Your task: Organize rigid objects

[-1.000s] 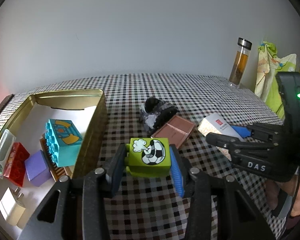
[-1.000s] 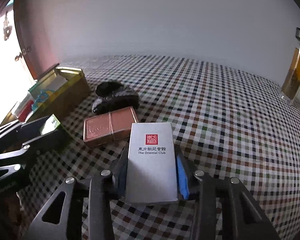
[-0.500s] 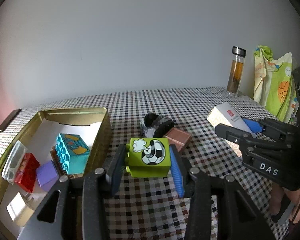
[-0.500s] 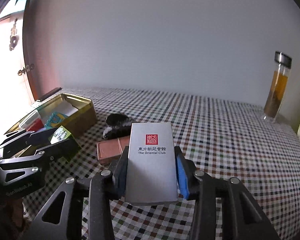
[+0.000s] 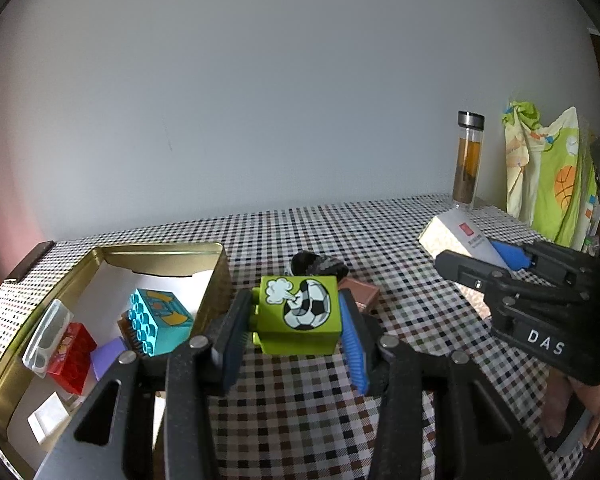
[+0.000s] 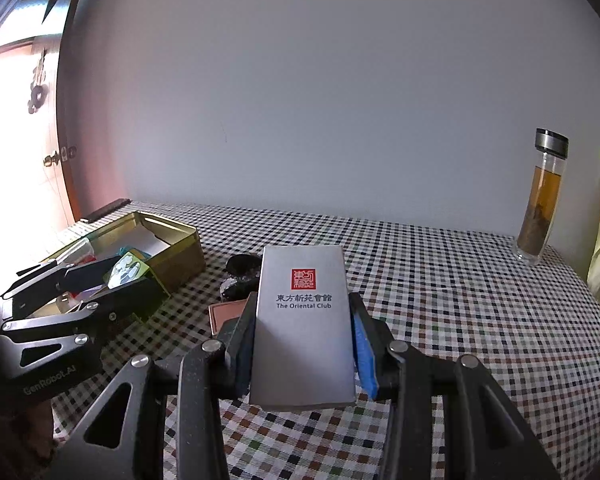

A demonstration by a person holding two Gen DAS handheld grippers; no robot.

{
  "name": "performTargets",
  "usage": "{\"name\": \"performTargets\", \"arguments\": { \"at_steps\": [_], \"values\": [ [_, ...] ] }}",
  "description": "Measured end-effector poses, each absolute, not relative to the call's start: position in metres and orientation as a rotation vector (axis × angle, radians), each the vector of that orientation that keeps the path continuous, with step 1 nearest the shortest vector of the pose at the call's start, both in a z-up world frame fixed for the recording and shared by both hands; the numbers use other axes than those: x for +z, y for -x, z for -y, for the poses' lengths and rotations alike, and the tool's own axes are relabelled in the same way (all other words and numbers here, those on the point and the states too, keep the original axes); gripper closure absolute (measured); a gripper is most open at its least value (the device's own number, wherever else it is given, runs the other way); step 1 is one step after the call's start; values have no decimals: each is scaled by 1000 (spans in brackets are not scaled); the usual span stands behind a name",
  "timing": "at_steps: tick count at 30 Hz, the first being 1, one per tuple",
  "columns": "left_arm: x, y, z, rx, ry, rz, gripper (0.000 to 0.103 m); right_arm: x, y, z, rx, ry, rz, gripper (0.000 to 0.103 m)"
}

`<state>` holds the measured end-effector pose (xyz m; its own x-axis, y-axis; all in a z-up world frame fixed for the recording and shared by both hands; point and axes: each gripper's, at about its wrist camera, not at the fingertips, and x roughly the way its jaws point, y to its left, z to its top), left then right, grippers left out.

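Observation:
My left gripper (image 5: 296,322) is shut on a green toy block (image 5: 300,316) printed with a football, held above the checked tablecloth just right of the gold tin (image 5: 216,276). The tin holds a teal block (image 5: 160,322), a red block (image 5: 70,358), a purple piece (image 5: 108,358) and white items. My right gripper (image 6: 302,326) is shut on a white box (image 6: 304,328) with a red seal and "The Oriental Club" printed on it, lifted off the table. Below lie a brown flat case (image 6: 224,316) and a black-and-grey object (image 6: 240,276).
A tall glass bottle (image 6: 540,200) of amber liquid stands at the table's far right by the wall. Green and yellow printed cloth (image 5: 548,184) hangs beyond the right edge. A door (image 6: 20,152) is at the left.
Both grippers have risen and tilted up with their loads, so the table and tin sit lower in each view. The right gripper with the white box now sits higher in the left wrist view.

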<state>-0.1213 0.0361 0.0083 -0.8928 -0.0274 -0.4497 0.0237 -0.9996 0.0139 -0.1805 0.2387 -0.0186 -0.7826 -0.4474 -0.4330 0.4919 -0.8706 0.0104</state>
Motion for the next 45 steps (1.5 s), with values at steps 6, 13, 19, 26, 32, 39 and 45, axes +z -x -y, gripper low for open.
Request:
{"name": "performTargets", "arguments": {
  "at_steps": [6,13,19,26,32,39,45],
  "values": [
    [11,117,-37,-3034,-685,23,60,-16,172,-238,-2583,-548,-135,59],
    [13,110,-37,-3037,-647,35,60,-13,165,-241,-2598,-517,-119,59],
    [14,103,-34,-3040,-618,28,60,-11,156,-241,-2622,-483,-115,59],
    [15,94,-30,-3040,-578,12,60,-9,146,-243,-2639,-449,-108,59],
    [17,84,-25,-3041,-539,-6,60,-8,136,-240,-2651,-414,-98,59],
    [19,76,-21,-3035,-505,-26,60,-6,124,-236,-2652,-362,-93,59],
    [20,70,-19,-3028,-484,-31,60,-4,122,-235,-2654,-357,-82,59]
  ]
}}
